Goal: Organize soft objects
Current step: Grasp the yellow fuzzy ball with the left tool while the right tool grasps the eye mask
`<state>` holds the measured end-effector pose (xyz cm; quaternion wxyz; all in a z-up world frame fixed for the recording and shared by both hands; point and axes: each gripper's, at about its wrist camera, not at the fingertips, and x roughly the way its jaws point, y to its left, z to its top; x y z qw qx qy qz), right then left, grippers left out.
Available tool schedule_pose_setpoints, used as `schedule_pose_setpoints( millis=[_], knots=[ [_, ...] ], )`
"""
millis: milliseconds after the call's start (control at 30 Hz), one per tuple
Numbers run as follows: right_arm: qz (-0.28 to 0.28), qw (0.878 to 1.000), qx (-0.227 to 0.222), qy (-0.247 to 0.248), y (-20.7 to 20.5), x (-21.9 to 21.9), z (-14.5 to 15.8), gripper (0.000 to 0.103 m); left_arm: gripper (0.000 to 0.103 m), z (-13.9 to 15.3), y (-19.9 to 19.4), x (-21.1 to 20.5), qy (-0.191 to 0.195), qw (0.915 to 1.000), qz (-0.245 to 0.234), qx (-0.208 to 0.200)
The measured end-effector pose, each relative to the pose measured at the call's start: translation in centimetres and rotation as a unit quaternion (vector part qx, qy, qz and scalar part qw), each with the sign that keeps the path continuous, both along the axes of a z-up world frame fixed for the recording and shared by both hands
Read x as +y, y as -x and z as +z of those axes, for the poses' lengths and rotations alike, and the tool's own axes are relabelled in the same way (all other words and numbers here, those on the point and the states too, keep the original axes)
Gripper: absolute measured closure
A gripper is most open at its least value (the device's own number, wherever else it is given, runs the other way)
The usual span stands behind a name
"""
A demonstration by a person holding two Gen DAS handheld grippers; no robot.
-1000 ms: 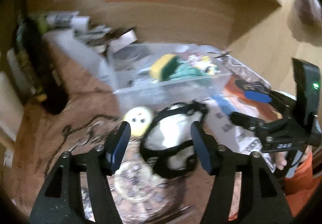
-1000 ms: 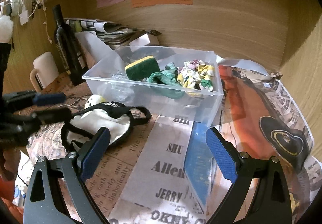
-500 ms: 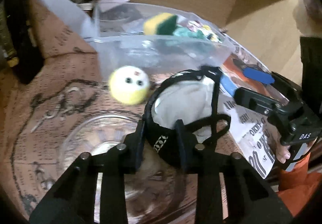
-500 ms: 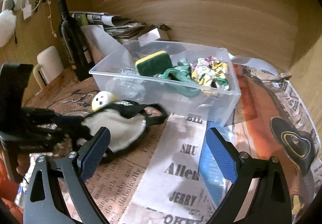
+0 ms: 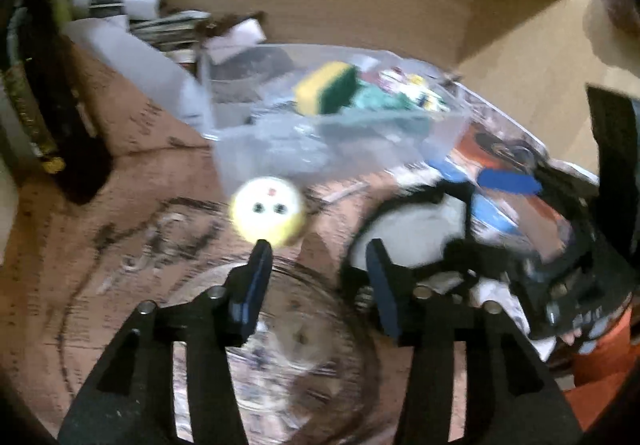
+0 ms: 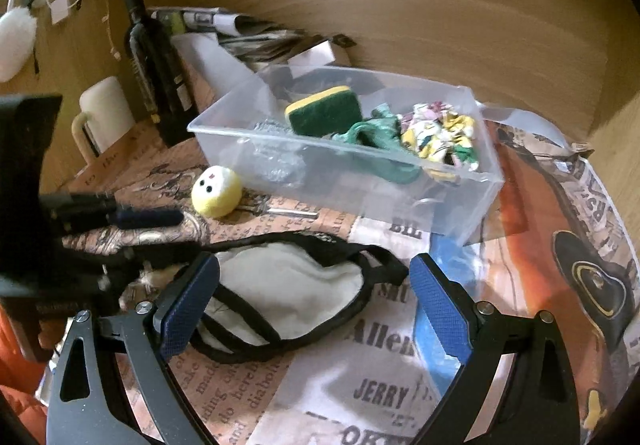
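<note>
White-fleece sleep mask [image 6: 292, 285] is framed lengthwise between the right gripper's [image 6: 314, 285] wide-open jaws, left gripper [image 5: 316, 257] parted, empty alongside.

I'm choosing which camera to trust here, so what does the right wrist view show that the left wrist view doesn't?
Only the right wrist view shows the mug, the bottle upright with its neck, and the eye mask sharply, lying flat on the newspaper between the open right gripper. Only the left wrist view shows the glass plate under the open left gripper. Both show the bin, sponge and yellow ball.
</note>
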<state>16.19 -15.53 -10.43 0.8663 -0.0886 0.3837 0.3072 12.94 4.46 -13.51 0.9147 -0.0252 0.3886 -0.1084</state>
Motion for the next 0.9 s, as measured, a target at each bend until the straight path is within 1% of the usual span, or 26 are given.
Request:
schedule_pose_setpoints(
  millis=[100, 133, 200, 400, 500, 533, 567, 600, 633, 700, 733, 767, 900],
  knots=[
    [0.017, 1.000, 0.014, 0.010, -0.1, 1.0, -0.9, 0.008, 0.049, -0.1, -1.1, 1.3, 0.002, 0.9998, 0.022, 0.003],
    [0.020, 1.000, 0.015, 0.017, -0.1, 1.3, -1.3, 0.008, 0.046, -0.2, -1.5, 1.5, 0.003, 0.9996, 0.027, 0.004],
    [0.021, 0.999, 0.017, 0.035, -0.3, 1.8, -1.9, 0.008, 0.043, -0.4, -2.1, 1.8, -0.004, 0.9994, 0.035, 0.004],
    [0.028, 0.998, 0.039, 0.047, -1.2, 2.2, -3.1, 0.006, 0.043, -1.3, -4.1, 1.0, -0.028, 0.9992, 0.026, 0.011],
    [0.028, 0.997, 0.055, 0.050, -1.6, 2.3, -3.9, 0.011, 0.043, -1.7, -4.9, 0.7, -0.030, 0.9991, 0.026, 0.016],
    [0.027, 0.997, 0.054, 0.049, -1.7, 2.3, -4.0, 0.012, 0.047, -1.9, -5.0, 0.7, -0.026, 0.9992, 0.023, 0.020],
    [0.027, 0.997, 0.051, 0.048, -1.6, 2.3, -3.9, 0.018, 0.051, -2.0, -5.1, 0.7, -0.023, 0.9993, 0.021, 0.023],
    [0.029, 0.997, 0.047, 0.048, -1.4, 2.3, -3.8, 0.026, 0.057, -2.1, -5.1, 0.6, -0.024, 0.9992, 0.019, 0.024],
    [0.029, 0.997, 0.043, 0.048, -1.3, 2.3, -3.7, 0.030, 0.057, -2.2, -5.1, 0.6, -0.024, 0.9992, 0.017, 0.025],
    [0.029, 0.998, 0.040, 0.044, -1.1, 2.1, -3.5, 0.050, 0.058, -2.1, -4.8, 0.7, -0.023, 0.9994, 0.018, 0.020],
    [0.028, 0.998, 0.039, 0.041, -1.0, 2.0, -3.5, 0.055, 0.058, -2.0, -4.6, 0.6, -0.023, 0.9994, 0.017, 0.018],
    [0.026, 0.998, 0.037, 0.038, -1.0, 1.9, -3.4, 0.063, 0.058, -1.9, -4.2, 0.6, -0.024, 0.9994, 0.017, 0.016],
    [0.019, 0.999, 0.029, 0.027, -0.8, 1.2, -2.9, 0.080, 0.059, -1.3, -3.1, 0.2, -0.032, 0.9994, 0.015, 0.002]
  ],
)
